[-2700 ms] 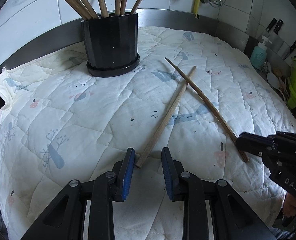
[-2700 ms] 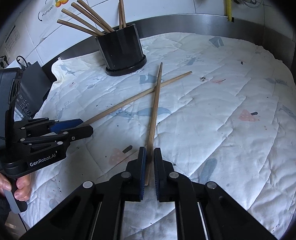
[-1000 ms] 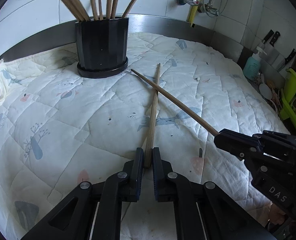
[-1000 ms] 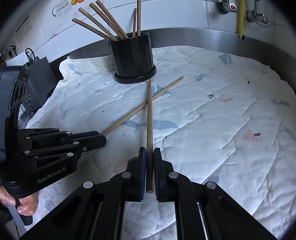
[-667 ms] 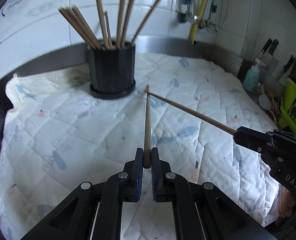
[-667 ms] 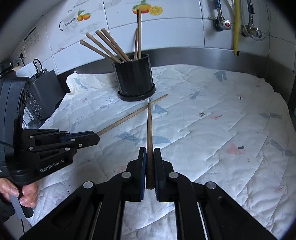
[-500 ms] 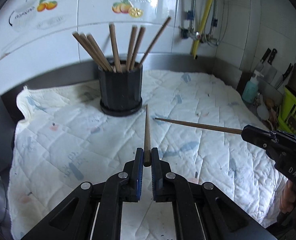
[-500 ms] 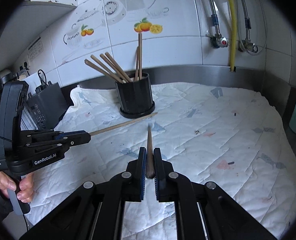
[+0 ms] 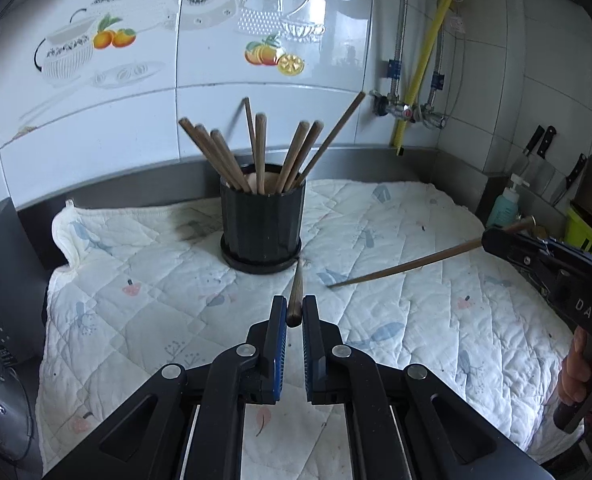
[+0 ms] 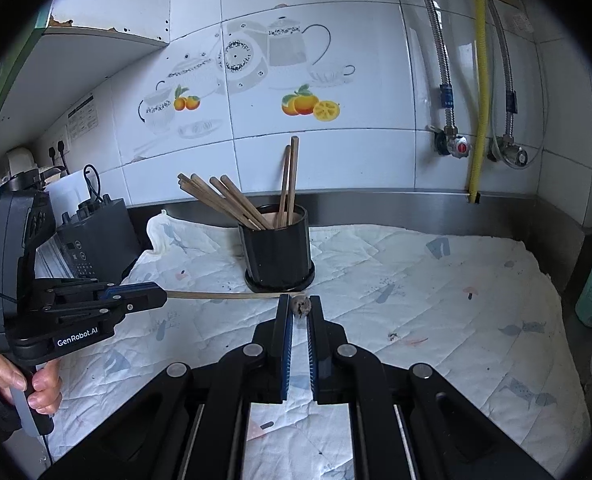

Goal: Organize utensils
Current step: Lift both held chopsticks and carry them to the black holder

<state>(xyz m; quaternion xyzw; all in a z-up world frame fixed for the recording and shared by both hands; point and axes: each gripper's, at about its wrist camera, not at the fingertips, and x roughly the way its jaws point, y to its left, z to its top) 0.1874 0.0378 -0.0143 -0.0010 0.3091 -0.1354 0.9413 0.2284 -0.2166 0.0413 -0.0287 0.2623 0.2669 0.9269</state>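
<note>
Left tool (image 9: 294, 312) and right tool (image 10: 300, 309) each clamped on a round wooden chopstick (image 9: 297, 286), centre frame, before ribbed black holder (image 9: 262, 220) on quilted cloth (image 9: 416, 320). Right chopstick's shaft (image 9: 400, 267) seen only from left view.

A home kitchen: glossy white wall tiles (image 10: 336, 32) printed with teapots and oranges, a yellow gas pipe (image 10: 481, 80) with valves, knives (image 9: 542, 148) hung on the wall, a soap bottle (image 9: 504, 200), and a steel-edged counter (image 10: 416, 200) under a quilted cloth (image 10: 436, 288).

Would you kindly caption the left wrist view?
Left gripper lifts one chopstick toward black holder; right gripper holds another.
</note>
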